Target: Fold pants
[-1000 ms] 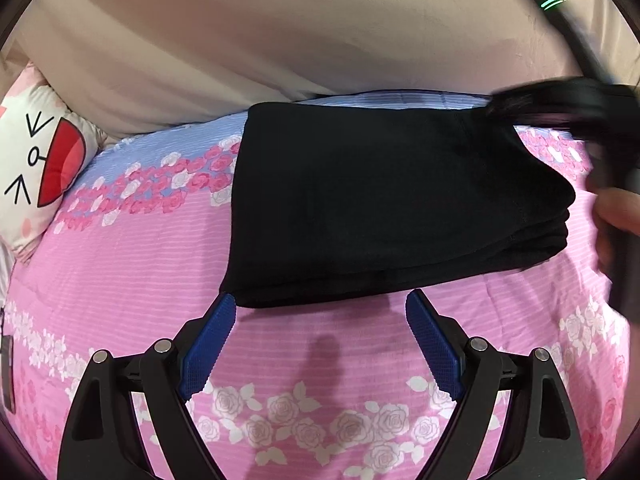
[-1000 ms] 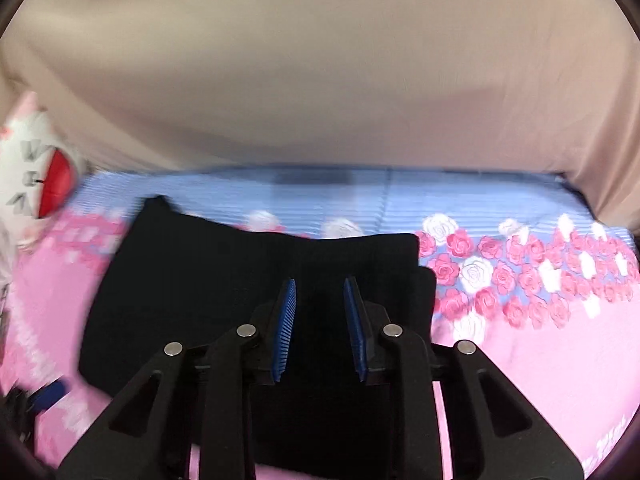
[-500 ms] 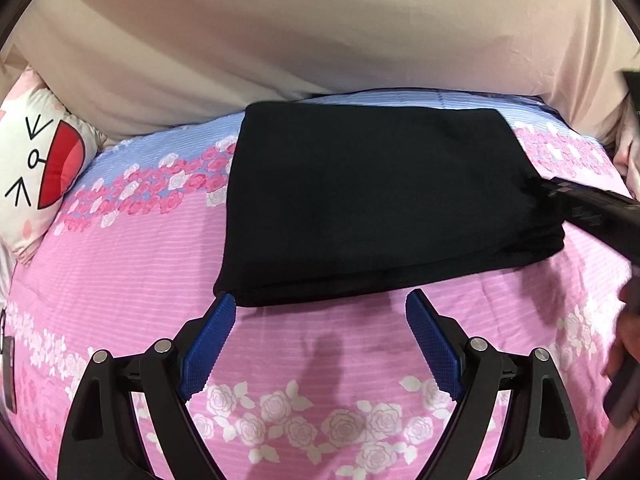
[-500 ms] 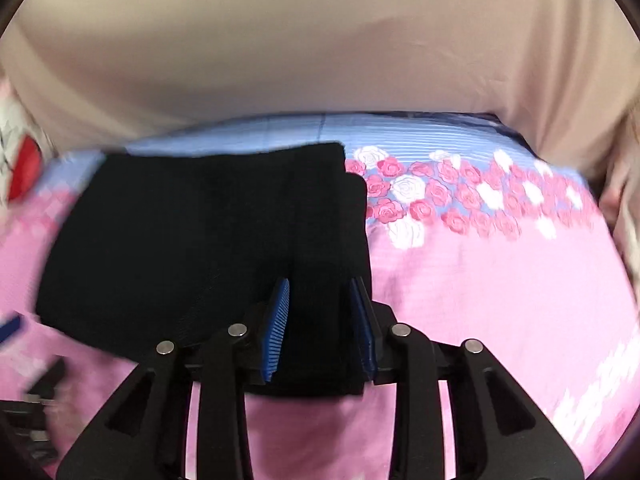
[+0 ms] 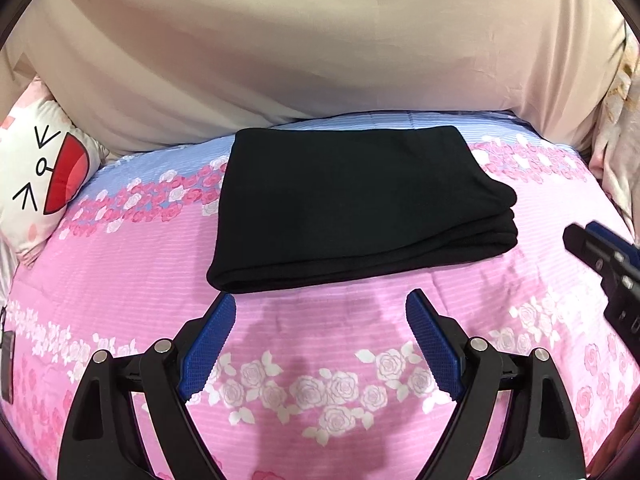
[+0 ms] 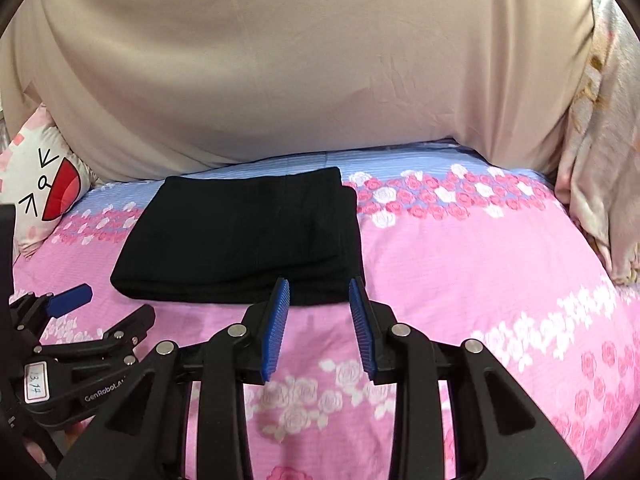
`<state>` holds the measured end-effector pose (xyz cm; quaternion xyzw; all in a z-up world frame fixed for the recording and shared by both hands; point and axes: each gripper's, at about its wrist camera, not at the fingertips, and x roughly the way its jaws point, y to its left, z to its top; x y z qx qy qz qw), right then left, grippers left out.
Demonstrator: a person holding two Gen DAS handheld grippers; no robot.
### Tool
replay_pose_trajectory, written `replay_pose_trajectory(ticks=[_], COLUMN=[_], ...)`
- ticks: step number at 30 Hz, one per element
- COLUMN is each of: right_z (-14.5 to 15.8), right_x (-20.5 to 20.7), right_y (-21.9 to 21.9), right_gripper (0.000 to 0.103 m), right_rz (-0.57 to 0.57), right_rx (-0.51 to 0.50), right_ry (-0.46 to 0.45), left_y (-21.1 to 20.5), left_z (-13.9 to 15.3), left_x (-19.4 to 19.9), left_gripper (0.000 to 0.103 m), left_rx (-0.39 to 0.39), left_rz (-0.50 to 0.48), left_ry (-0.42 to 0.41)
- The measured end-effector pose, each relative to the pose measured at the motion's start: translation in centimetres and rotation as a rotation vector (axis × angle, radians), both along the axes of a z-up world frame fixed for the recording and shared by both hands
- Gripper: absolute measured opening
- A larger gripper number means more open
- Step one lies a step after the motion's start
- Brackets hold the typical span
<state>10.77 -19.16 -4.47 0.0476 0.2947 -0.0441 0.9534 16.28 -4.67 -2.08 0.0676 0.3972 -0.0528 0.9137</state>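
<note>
The black pants (image 5: 352, 204) lie folded into a flat rectangle on the pink floral bedspread (image 5: 320, 380); they also show in the right wrist view (image 6: 248, 240). My left gripper (image 5: 320, 304) is open and empty, just short of the pants' near edge. My right gripper (image 6: 319, 286) is open and empty, its tips just short of the near right corner of the pants. The right gripper's tip shows at the right edge of the left wrist view (image 5: 600, 248). The left gripper shows at the lower left of the right wrist view (image 6: 80, 320).
A white cartoon-face pillow (image 5: 36, 184) lies at the bed's left end. A beige sheet (image 5: 300, 48) hangs behind the bed. A pale patterned cloth (image 6: 596, 160) hangs at the right. Bare bedspread (image 6: 480, 280) lies right of the pants.
My right gripper has let go of the pants, opened wider and drawn back toward me. The pants now rest flat. The left gripper has stayed put and open.
</note>
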Motion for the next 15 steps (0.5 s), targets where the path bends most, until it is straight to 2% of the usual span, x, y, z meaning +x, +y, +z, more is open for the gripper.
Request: replay_pose_trajectory(ticks=[7,9,11,15], right_z=[1.4,2.3,3.1,3.5], right_x=[-1.9,-2.3,-2.7,-2.9], right_y=[0.9,1.2,1.9,2.6], right_gripper=[0.031,0.036,0.048,0.048], right_rz=[-0.008,-0.013,-0.019,-0.007], right_rx=[0.0,-0.01,-0.034,-0.036], right_ry=[-0.049,-0.078,-0.109,-0.123], left_y=[0.4,0.7,1.0,1.2], left_z=[1.9,2.8,3.8,5.1], left_x=[-1.5,-2.2,-2.9,-3.7], left_gripper=[0.085,0.085,0.085,0.085], left_rx=[-0.026,-0.038,-0.054,-0.05], left_rz=[-0.008,-0.013,-0.019,-0.025], left_ry=[-0.038,-0.06,-0.088,-0.129])
